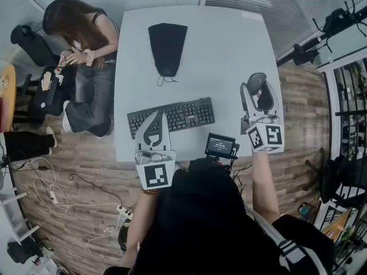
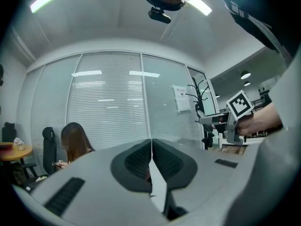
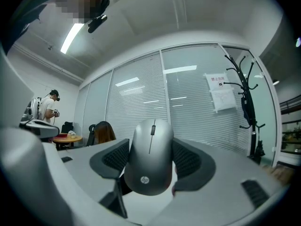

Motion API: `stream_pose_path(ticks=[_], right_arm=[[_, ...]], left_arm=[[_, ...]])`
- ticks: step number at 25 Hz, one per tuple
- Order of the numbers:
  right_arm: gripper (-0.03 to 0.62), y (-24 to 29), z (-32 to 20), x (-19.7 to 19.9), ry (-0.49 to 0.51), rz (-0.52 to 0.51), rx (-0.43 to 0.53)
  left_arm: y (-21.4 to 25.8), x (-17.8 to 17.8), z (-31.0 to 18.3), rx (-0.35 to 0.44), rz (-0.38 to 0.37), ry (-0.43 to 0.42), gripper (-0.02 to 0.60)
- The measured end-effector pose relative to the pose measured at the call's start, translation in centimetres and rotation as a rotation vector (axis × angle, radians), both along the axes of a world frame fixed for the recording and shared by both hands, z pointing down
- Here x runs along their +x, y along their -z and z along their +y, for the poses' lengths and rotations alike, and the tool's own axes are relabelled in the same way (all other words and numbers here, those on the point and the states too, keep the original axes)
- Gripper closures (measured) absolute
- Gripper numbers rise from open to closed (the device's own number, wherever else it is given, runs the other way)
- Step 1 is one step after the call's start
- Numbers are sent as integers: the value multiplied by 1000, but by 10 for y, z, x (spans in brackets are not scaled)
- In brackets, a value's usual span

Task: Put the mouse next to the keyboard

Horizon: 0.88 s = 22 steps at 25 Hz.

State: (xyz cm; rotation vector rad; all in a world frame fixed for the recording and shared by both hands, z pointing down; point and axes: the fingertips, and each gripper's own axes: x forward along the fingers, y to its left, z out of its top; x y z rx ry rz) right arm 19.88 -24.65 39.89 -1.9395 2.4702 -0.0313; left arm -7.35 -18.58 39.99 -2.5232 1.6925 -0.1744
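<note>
Grey mouse (image 3: 149, 157) sits clamped between the jaws of the right gripper (image 1: 258, 91), its scroll wheel upward and its logo end toward the camera; the jaw pads press its two flanks. In the head view this gripper is over the white table (image 1: 229, 44) near its 3 o'clock edge, at about 2 o'clock from the black keyboard (image 1: 171, 116) and well apart from it. The left gripper (image 2: 151, 160) has its jaws pressed together with nothing between them; it is over the keyboard's 9 o'clock end. A black pouch (image 1: 167, 47) lies at 12 o'clock from the keyboard; a small screened device (image 1: 221, 146) stands at 5 o'clock from it, at the table's near edge. A seated person (image 1: 80, 39) is at the table's 10 o'clock side.
</note>
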Motion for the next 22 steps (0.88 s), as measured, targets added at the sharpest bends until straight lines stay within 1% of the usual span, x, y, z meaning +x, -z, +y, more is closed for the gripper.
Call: stream_pose_path(ticks=[2,4,5,6,10,11,15,22], right_arm=[[306,-7,0,0,4,0,-13],[306,-15,-2,-2,8,-8,-32],[306,-19,-4,-2,8,-12,-42],[306,-22,-5,-1,8,-15,-51],[306,-39,-9,2,9,-15,-86],[306,-44,-10,1,12,-13,-94],[306,-63,-14,-1,20,-6,-133],[306,-110,-19,4,12,-1,-230]], left_arm=[[-3,1,1,-13,-1,1,566],[-5,-2,2,-39,62,33,566],[-5,-2,2,-39,61,35,566],[-4,0,2,-29,22,22,566],[-4,4,1,7,-174,-48,566],[-4,4,1,11,-197,-54,566],[-6,1,2,6,-204,-43,566],[-10,0,3,-9,-212,-34,566]])
